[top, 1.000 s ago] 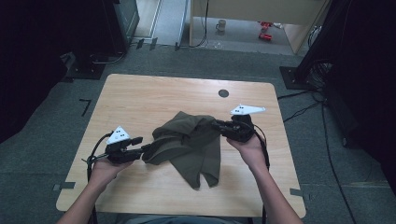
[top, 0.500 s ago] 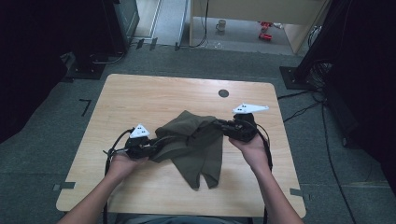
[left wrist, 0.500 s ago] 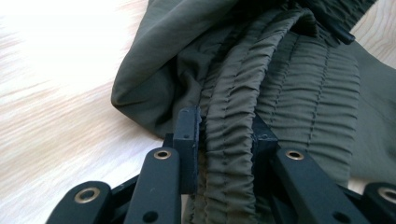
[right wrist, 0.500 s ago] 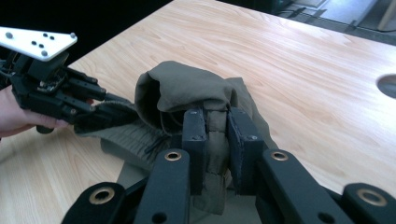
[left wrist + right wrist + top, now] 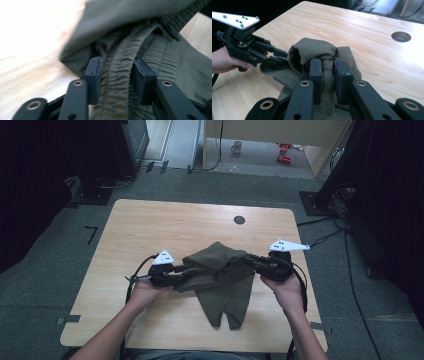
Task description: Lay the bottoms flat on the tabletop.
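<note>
The olive-green shorts [image 5: 220, 280] are seen bunched on the near half of the wooden table [image 5: 150, 225], between the two grippers. The gathered elastic waistband [image 5: 117, 75] is seen running up between the jaws of the left gripper [image 5: 186, 271]; the jaws stand partly apart and have just been opening again after a brief closing, and whether the pads press on the band cannot be told, though both look to touch it. The right gripper [image 5: 252, 262] is clamped on a folded bundle of the cloth, its jaws narrow, with fabric pinched between the pads [image 5: 328, 75].

Compared with a second ago, the left gripper has been brought in from the left toward the garment's edge, and the right gripper has been shifted slightly; the cloth mound between them is drawn more compact.

The long axis of the shorts runs roughly from the far side toward the person, the waistband end held up between the grippers, the two leg ends [image 5: 225, 317] pointing at the near table edge.
</note>
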`<state>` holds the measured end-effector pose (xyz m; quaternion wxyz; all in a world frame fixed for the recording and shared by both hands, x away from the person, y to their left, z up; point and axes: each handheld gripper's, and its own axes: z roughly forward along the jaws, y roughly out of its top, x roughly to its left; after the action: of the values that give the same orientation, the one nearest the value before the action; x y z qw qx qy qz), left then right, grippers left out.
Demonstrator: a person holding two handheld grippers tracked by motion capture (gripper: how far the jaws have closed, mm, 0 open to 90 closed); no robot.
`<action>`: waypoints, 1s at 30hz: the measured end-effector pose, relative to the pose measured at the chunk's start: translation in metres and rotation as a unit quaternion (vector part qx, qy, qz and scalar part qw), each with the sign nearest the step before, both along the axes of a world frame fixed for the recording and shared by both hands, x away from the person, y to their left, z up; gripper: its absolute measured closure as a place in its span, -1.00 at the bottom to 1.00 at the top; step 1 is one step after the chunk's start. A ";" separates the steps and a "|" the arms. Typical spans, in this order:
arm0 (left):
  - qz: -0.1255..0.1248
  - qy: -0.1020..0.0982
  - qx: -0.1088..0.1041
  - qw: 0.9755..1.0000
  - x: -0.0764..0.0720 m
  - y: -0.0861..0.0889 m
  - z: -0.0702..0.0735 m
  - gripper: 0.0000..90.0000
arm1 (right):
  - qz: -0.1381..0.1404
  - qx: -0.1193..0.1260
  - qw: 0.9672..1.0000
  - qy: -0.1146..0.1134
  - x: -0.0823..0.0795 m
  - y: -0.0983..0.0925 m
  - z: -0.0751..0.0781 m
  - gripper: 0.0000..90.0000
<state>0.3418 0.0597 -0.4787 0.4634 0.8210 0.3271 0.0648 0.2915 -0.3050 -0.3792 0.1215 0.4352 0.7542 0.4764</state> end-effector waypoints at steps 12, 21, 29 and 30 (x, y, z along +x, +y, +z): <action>0.077 -0.016 -0.010 0.997 -0.002 0.070 0.013 0.15 | 0.045 -0.006 0.999 -0.018 0.039 0.072 0.027 0.75; 0.078 -0.022 -0.012 0.997 -0.004 0.073 0.008 0.13 | 0.062 -0.019 0.998 0.001 0.102 0.125 0.016 0.75; 0.075 -0.021 -0.027 0.997 -0.005 0.071 0.009 0.14 | 0.058 -0.041 0.997 0.020 0.148 0.164 -0.003 0.75; 0.074 -0.022 -0.027 0.997 -0.005 0.071 0.008 0.14 | 0.059 -0.042 0.997 0.021 0.150 0.167 -0.003 0.75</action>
<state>0.3368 0.1308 -0.4705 0.4863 0.7801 0.3785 0.1078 0.4418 -0.1375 -0.3823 0.0959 0.3945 0.8003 0.4412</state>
